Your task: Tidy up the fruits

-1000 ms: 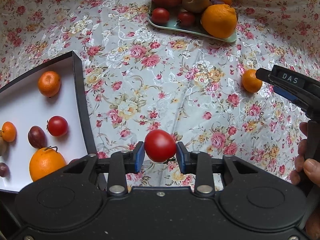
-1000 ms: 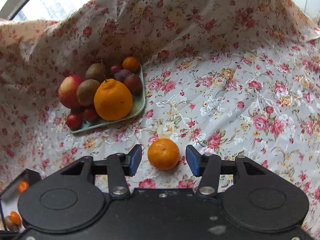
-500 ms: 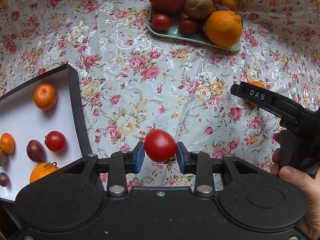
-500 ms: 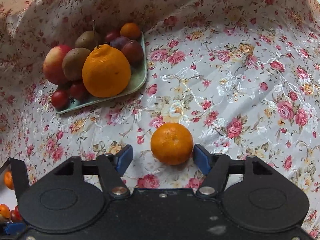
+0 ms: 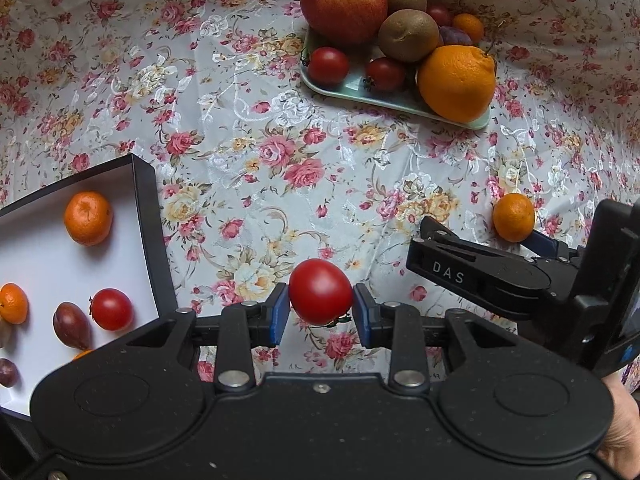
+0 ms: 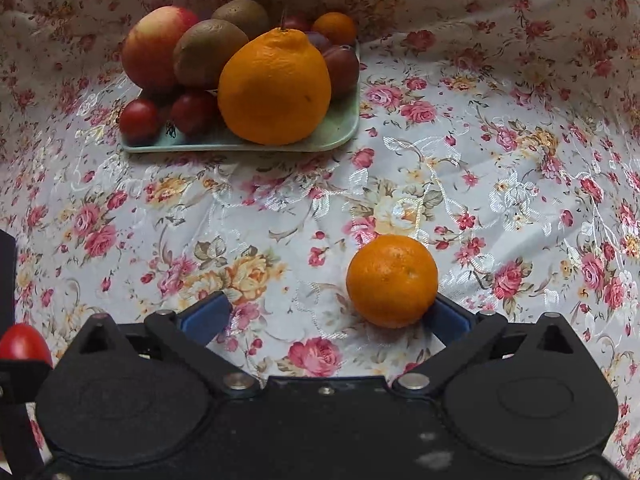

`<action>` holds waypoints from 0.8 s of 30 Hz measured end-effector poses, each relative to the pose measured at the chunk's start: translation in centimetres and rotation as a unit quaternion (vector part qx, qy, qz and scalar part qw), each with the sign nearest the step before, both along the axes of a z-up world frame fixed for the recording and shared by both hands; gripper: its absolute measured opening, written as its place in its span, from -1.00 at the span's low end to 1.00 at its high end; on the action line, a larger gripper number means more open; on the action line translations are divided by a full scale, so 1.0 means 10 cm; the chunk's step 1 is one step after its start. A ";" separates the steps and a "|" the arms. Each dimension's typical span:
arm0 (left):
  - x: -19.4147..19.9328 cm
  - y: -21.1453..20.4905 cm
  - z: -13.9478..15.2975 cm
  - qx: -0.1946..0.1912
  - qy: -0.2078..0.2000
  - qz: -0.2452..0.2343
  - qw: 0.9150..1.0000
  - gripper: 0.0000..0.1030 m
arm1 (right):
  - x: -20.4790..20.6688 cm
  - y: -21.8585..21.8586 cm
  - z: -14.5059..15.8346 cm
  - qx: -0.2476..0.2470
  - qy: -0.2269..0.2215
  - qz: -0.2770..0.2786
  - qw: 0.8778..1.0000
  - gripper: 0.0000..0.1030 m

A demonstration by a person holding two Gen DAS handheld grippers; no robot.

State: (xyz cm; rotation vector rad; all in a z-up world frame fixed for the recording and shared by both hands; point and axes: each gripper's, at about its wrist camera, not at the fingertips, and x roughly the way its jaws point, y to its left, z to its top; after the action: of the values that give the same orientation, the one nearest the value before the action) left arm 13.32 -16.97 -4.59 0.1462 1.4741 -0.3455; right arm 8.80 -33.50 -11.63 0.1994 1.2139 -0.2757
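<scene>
- Left gripper (image 5: 320, 312): blue pads clamped on both sides of a red tomato (image 5: 320, 297), held up above the floral tablecloth (image 5: 240, 120).
- Black box w/ white floor (image 5: 150, 232) sits just left of that gripper. Inside: a mandarin (image 5: 88, 218) near the top, a 2nd small orange fruit (image 5: 13, 303) at the left edge, a red tomato (image 5: 112, 309), a dark purple fruit (image 5: 72, 325); more fruit partly hidden behind the gripper body.
- Right gripper (image 6: 326, 316): jaws spread wide, low over the cloth. A loose mandarin (image 6: 392, 280) rests on the cloth btwn the fingers, touching or almost touching the right pad (image 6: 450, 318); left pad (image 6: 206, 314) is well apart from it.
- Left cam also shows the right gripper's side, marked "DAS", w/ the loose mandarin at its tip.
- Pale green tray (image 6: 344, 128) far side of the cloth, piled w/ an apple (image 6: 156, 46), two kiwis (image 6: 208, 56), a big orange (image 6: 276, 86), two small tomatoes (image 6: 138, 120), dark plum-like fruit (image 6: 342, 70), a small mandarin (image 6: 335, 28) at the back.
- Part of a hand (image 5: 618, 432) visible at bottom right of left cam.
</scene>
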 end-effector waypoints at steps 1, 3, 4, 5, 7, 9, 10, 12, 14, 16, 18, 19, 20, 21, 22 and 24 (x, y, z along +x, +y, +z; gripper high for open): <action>0.01 0.01 0.01 -0.001 -0.001 0.002 1.000 -0.17 | 0.01 0.01 0.00 -0.004 -0.001 -0.002 1.000 1.00; 0.03 0.02 0.01 -0.001 -0.002 0.006 1.000 -0.17 | 0.01 0.02 0.01 -0.007 -0.004 -0.005 1.000 1.00; 0.04 0.03 0.01 0.000 -0.002 0.008 1.000 -0.17 | -0.01 0.02 0.01 -0.009 -0.006 -0.007 1.000 1.00; 0.05 0.03 0.00 0.000 -0.001 0.009 1.000 -0.17 | -0.02 0.03 0.01 -0.010 -0.009 -0.009 1.000 1.00; 0.05 0.03 -0.01 -0.001 0.002 0.010 1.000 -0.17 | -0.06 0.07 0.01 -0.019 -0.018 -0.008 1.000 1.00; 0.05 0.03 -0.01 -0.003 0.003 0.009 1.000 -0.17 | -0.09 0.09 0.01 -0.025 -0.031 -0.007 0.999 1.00; 0.05 0.02 -0.01 -0.004 0.003 0.008 1.000 -0.17 | -0.13 0.10 0.00 -0.028 -0.040 -0.006 0.999 1.00; 0.04 0.01 -0.01 -0.004 0.004 0.007 1.000 -0.17 | -0.19 0.12 0.00 -0.035 -0.060 -0.005 0.998 1.00; 0.05 0.02 -0.01 -0.006 0.005 0.008 1.000 -0.17 | -0.27 0.13 -0.01 -0.041 -0.083 0.003 0.996 1.00; 0.06 0.03 -0.01 -0.008 0.006 0.011 1.000 -0.17 | -0.32 0.12 0.00 -0.042 -0.100 0.015 0.994 1.00; 0.07 0.04 -0.01 -0.010 0.007 0.016 1.000 -0.17 | -0.36 0.09 0.03 -0.044 -0.116 0.023 0.992 0.86; 0.08 0.04 0.00 -0.011 0.007 0.018 1.000 -0.17 | -0.37 0.06 0.05 -0.042 -0.122 0.023 0.991 0.74; 0.08 0.03 0.00 -0.012 0.007 0.019 1.000 -0.17 | -0.37 0.02 0.08 -0.038 -0.124 0.022 0.991 0.69; 0.09 0.03 0.01 -0.014 0.007 0.020 1.000 -0.17 | -0.37 -0.02 0.09 -0.033 -0.125 0.018 0.991 0.62; 0.09 0.02 0.01 -0.015 0.007 0.020 1.000 -0.17 | -0.36 -0.07 0.10 -0.027 -0.126 0.011 0.992 0.57; 0.08 -0.01 0.02 -0.018 0.007 0.018 1.000 -0.17 | -0.36 -0.15 0.11 -0.025 -0.130 -0.006 0.991 0.52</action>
State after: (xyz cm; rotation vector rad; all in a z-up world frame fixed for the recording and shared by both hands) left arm 14.08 -17.05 -4.43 0.0887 1.4816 -0.3437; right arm 5.24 -34.96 -10.50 0.1926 0.9478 -0.2813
